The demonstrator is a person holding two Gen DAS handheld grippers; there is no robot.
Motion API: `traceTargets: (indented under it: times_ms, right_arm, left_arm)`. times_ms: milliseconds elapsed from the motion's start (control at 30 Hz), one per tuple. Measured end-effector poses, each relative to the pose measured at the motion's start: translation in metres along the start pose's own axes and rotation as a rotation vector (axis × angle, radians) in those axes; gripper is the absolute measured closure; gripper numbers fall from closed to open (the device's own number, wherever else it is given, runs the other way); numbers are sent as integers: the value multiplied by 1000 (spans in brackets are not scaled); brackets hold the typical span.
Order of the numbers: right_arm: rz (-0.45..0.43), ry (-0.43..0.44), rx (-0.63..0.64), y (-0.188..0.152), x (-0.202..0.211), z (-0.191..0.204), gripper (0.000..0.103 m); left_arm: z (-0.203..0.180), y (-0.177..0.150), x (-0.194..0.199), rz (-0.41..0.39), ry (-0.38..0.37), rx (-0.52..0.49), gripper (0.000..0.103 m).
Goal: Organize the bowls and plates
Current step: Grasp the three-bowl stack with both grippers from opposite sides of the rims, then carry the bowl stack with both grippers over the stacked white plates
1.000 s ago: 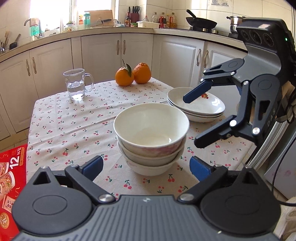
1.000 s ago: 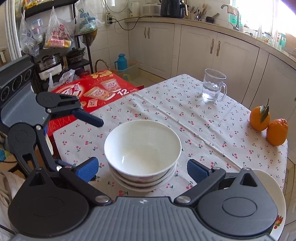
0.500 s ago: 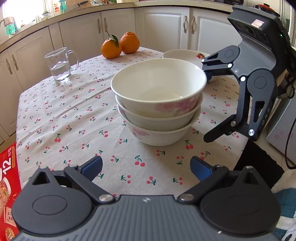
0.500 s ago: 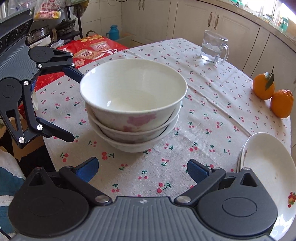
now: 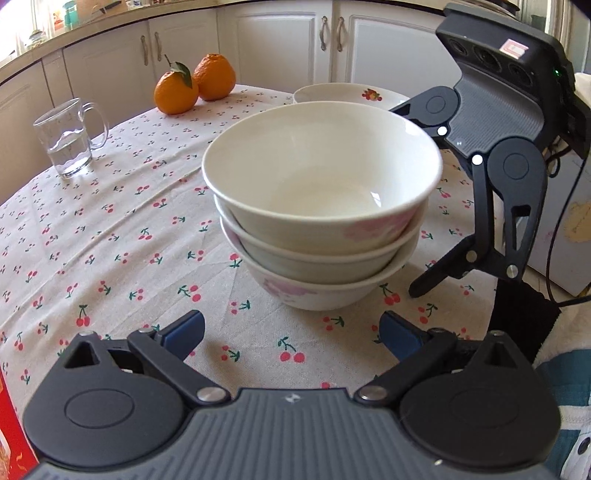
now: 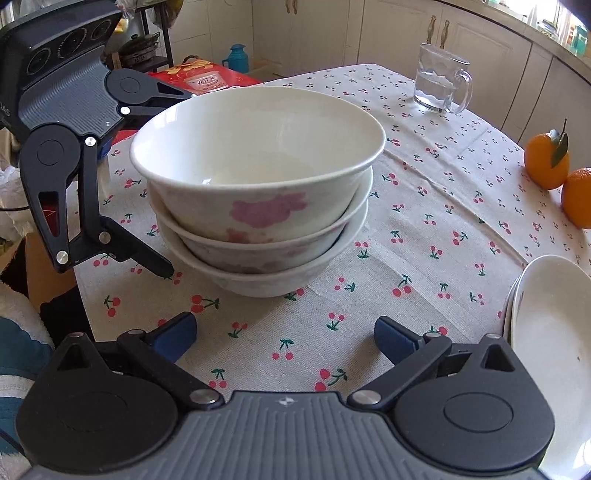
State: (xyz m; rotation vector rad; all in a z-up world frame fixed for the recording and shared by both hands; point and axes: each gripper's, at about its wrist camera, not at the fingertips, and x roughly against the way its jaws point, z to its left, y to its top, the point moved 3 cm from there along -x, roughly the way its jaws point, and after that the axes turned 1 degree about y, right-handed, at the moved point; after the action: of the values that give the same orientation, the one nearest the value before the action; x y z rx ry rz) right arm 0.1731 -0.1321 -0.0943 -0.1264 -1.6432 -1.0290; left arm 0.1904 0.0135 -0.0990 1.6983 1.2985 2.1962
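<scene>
Both my tools, left tool (image 5: 291,330) and right tool (image 6: 284,332), hang released either side of the stack of three bowls (image 5: 321,206) on the cherry-print surface (image 5: 110,229), plates (image 6: 554,325) stacked alongside; next, I'd judge, closing in level to cradle the stack.

White bowls (image 5: 321,206) with pink flowers; cream tablecloth (image 5: 122,229) with red cherries; orange fruit (image 5: 194,83).

home kitchen | white cabinets (image 5: 280,40) | countertop (image 5: 92,20) | cherry-print tablecloth (image 5: 110,221)
</scene>
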Motion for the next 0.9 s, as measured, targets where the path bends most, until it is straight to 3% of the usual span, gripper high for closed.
traceTargets:
  times_ms: [367, 533, 900]
  right_arm:
    - [-29, 3, 264, 26, 5, 16, 2]
    - [-32, 20, 274, 31, 5, 14, 10]
    - [-26, 37, 270, 32, 8, 11, 14]
  left_arm:
    - [5, 19, 4, -31, -88, -141, 5]
    - [1, 21, 0, -31, -112, -194, 7]
    - [3, 28, -5, -21, -152, -245, 14]
